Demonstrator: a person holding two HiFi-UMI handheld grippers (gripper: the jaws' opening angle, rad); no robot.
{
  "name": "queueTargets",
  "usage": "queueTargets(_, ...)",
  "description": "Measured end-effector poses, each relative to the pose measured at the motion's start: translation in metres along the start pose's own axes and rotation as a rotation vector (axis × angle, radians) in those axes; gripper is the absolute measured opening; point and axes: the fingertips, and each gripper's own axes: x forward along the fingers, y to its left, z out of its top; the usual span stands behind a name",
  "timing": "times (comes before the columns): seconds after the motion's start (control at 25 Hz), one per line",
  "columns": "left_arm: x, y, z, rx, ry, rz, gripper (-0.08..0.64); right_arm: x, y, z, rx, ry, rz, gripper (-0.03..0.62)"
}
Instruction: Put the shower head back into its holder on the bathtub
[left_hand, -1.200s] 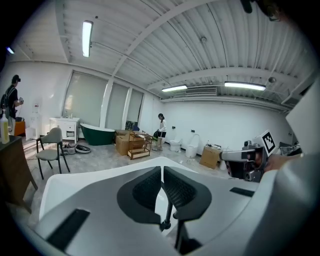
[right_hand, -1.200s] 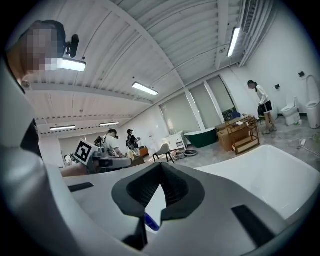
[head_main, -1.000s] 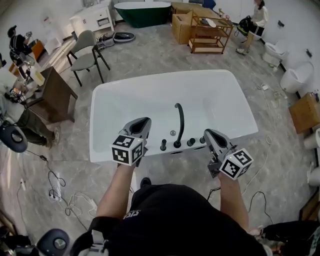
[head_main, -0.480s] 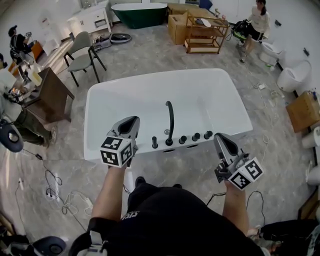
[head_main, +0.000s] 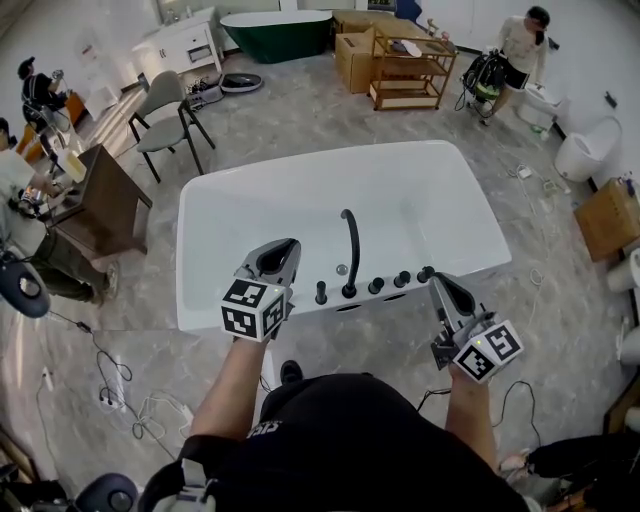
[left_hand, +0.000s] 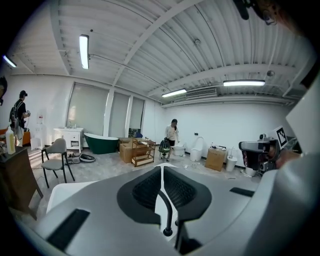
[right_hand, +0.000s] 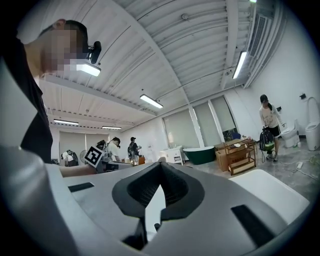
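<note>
Left claw (head_main: 281, 250): closed, empty, at white bathtub (head_main: 300, 200) near rim. Right claw (head_main: 441, 284): closed, empty, near black knobs (head_main: 388, 283).

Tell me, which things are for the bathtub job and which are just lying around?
For the job:
white tub
spout and knobs on its rim
left gripper and right gripper, both shut and empty
I can't pick out the shower head for sure.

Just lying about:
chair
green tub
cart
box
toilet
cables
</note>
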Motion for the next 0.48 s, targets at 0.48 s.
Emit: queueTargets(0.48,0.003,0.003,-0.001,0.016,-0.014,-0.036,0.029,0.033,0.014,-0.009,0.0,-0.005,0.009,0.012)
